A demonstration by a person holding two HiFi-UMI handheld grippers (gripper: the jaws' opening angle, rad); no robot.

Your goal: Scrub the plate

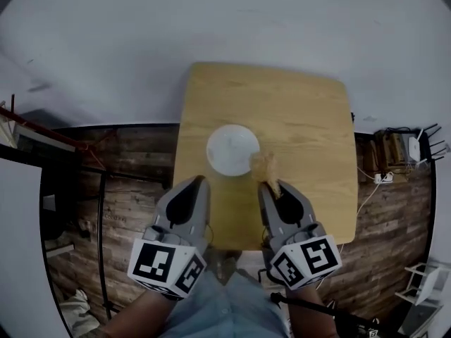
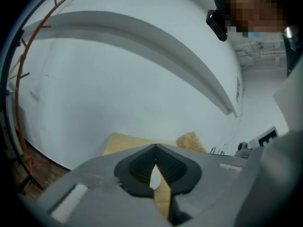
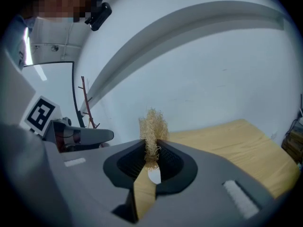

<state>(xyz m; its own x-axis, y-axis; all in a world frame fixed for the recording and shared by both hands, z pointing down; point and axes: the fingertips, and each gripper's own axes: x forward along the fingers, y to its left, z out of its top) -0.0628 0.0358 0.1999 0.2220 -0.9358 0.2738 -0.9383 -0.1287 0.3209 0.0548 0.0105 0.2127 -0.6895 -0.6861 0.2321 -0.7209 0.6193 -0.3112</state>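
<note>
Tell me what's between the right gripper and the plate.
A tan fibrous scrub pad, clamped in the right gripper, ends at the rim of the white plate; the head view shows it.

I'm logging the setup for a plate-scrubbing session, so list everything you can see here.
table: one, light wood, centre of the head view
plate: one, white, on the table, left of its middle
scrubber: one, tan and fibrous, pinched in the right gripper, by the plate's right edge
wall: white, behind the table
floor: dark wood planks, on both sides of the table
socket strip with cables: white, on the floor at the right
left gripper: one, grey, shut and empty, over the table's near edge
right gripper: one, grey, shut on the scrubber
</note>
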